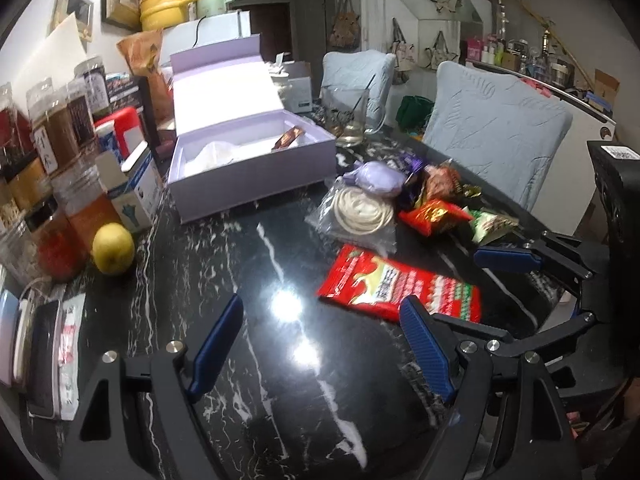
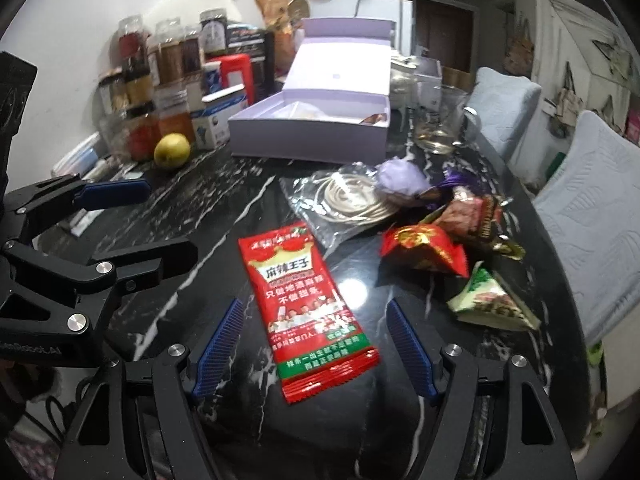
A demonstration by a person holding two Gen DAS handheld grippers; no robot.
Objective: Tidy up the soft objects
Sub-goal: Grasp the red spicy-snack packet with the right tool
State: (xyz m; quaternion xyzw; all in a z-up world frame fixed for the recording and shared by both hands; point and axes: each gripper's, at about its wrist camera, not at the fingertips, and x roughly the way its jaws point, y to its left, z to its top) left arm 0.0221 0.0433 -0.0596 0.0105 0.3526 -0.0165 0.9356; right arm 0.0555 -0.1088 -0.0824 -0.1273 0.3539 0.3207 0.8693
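Inside, open lavender box [image 1: 256, 160] holds white wrapping [image 1: 218, 152], brown sachet [image 1: 289, 137].

So the long red snack packet [image 2: 310, 312] is lying flat on the black marble table [image 2: 200, 208], printed side up, and it sits right in the gap between the right gripper [image 2: 314, 344]'s spread blue fingers, not touched by either. Ahead of that gripper and a bit right there's a small puffy red pouch [image 2: 424, 250], with a green-and-white triangular pouch [image 2: 492, 300] nearer, and a brownish wrapper behind them. Straight ahead is a clear bag with a coiled white cord [image 2: 352, 200], a lilac soft pouch [image 2: 400, 178] touching its far edge. Farthest out, the open lilac box [image 2: 308, 134], lid tipped back.
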